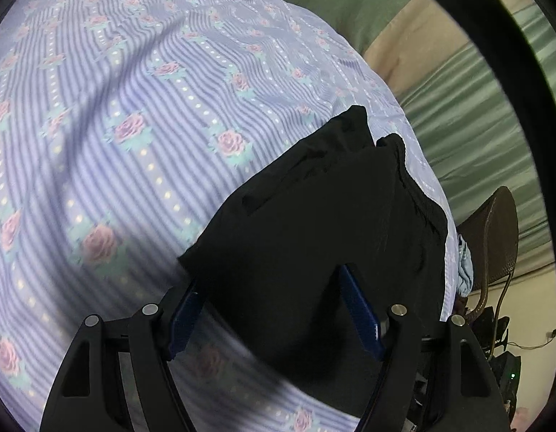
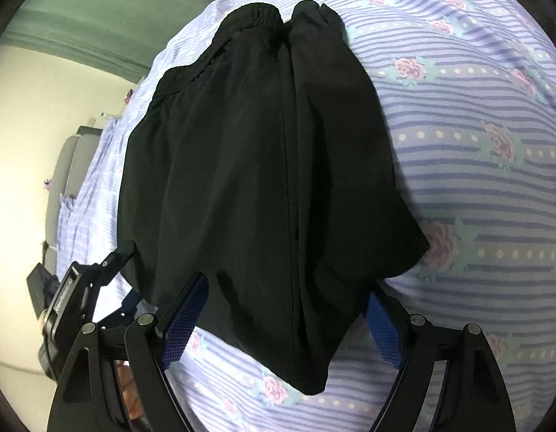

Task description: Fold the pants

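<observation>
Jaws of both hand-held grippers, left and right, gape over black pants.

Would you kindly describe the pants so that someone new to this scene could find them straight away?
Start from the big lilac striped bedsheet printed with pink roses, which covers the bed. On it lies a single dark heap, the black pants, with a gathered elastic waistband at the far end. They are the only plain, dark item on the patterned sheet.
</observation>
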Motion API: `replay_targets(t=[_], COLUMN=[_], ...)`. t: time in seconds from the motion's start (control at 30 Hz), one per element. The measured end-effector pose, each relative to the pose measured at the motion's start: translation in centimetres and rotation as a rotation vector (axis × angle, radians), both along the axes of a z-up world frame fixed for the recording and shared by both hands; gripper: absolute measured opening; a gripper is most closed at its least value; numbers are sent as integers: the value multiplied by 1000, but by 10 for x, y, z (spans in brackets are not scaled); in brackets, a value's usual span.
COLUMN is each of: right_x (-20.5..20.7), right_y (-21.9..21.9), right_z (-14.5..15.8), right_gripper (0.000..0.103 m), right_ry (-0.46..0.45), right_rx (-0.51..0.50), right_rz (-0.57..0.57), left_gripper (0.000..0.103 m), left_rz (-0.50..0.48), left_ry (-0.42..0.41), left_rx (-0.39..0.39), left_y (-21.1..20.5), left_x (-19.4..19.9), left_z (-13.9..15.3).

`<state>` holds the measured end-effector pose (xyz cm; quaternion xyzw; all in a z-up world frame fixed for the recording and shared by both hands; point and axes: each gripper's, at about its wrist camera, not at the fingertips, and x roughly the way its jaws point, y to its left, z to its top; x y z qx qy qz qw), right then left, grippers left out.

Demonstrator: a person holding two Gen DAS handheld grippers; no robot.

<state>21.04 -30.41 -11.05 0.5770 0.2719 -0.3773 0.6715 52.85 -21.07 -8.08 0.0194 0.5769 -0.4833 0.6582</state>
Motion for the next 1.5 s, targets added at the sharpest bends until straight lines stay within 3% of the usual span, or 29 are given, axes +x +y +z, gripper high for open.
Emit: replay_targets(t=[0.1,0.23,0.4,0.53,0.6,0.63,0.8,0.93,1.1,1.5], right_x=[-2,1,3,5,2,-1,-4,-4,-6,-20], right_y=[-2,-7,-9,-11,-14,-17,-25,-24,-29,-63], right_z=[0,-1,-1,0,0,0,1,9,35,120], right_gripper=[84,84,82,65,52,44,29,18,15,13], right_ry=[5,15,29,66,57,43,5,-7,-6,19], right_rx=[-4,-7,-20,-34,-16,-5,19,1,-50,-129], right_rz=[-14,-18,-16,-1,-2,-8,-1,32,73,177], left_gripper=[71,60,45,29,22,21,18,18,17,15], left_rz=[7,12,47,55,45,36,-15,-16,13,9], left_ry=[5,12,81,129,105,88,-45,-103,-129,-184], left_rx=[0,-17,-64,-91,-92,-88,-26,-3,-40,-16], left_y=[-9,-10,-6,-8,-12,-14,-29,-34,-28,-47], left_x=[0,0,4,2,-2,-5,-18,-25,-32,-55], left_z=[-3,-4,-9,-12,-7,-5,11,21,47,124])
